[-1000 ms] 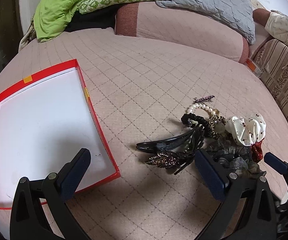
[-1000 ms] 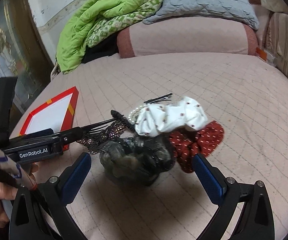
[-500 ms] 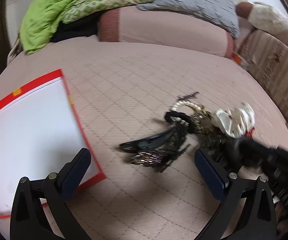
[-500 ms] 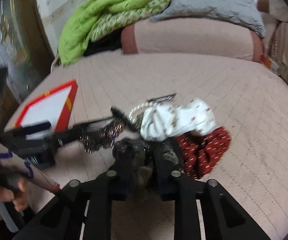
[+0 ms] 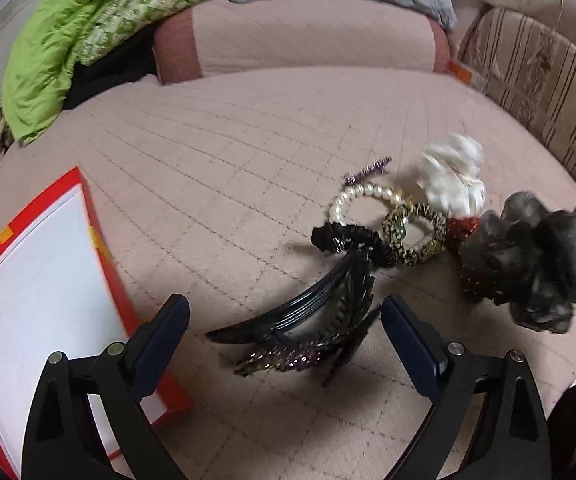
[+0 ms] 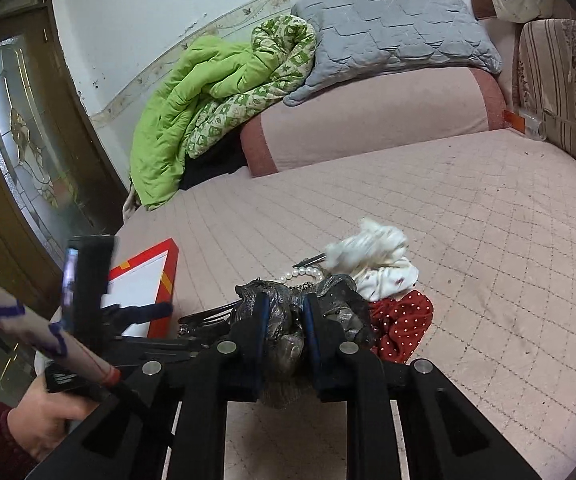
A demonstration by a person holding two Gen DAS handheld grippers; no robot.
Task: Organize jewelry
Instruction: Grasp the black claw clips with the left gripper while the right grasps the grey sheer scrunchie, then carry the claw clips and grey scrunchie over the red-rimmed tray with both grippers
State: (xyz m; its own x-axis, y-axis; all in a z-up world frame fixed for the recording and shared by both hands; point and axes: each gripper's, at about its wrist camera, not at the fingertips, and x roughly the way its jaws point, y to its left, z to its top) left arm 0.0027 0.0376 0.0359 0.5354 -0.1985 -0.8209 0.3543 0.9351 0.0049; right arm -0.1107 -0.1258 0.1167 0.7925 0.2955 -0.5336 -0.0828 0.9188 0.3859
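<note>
My right gripper (image 6: 284, 316) is shut on the dark grey scrunchie (image 6: 282, 322), held just above the bed; the same scrunchie (image 5: 535, 256) hangs at the right of the left wrist view. My left gripper (image 5: 286, 342) is closing, its pads still apart, with a black hair claw (image 5: 299, 308) and a sparkly clip (image 5: 280, 360) lying between them untouched. Behind lie a black hair tie (image 5: 351, 238), a leopard scrunchie (image 5: 415, 236), a pearl bracelet (image 5: 351, 196), a white scrunchie (image 5: 451, 184) and a red dotted scrunchie (image 6: 401, 320). The red-rimmed white tray (image 5: 100, 248) sits at the left.
The pink quilted bed (image 5: 248, 140) stretches back to a bolster (image 6: 367, 116) with a green quilt (image 6: 192, 100) and a grey pillow (image 6: 391, 32). A striped cushion (image 5: 543, 80) lines the right side. A hand (image 6: 36, 428) holds the left gripper's handle by a door (image 6: 16, 152).
The right gripper shut on the dark grey scrunchie and lifted it off the pile. The left gripper moved right, over the hair clips. The white scrunchie shifted.
</note>
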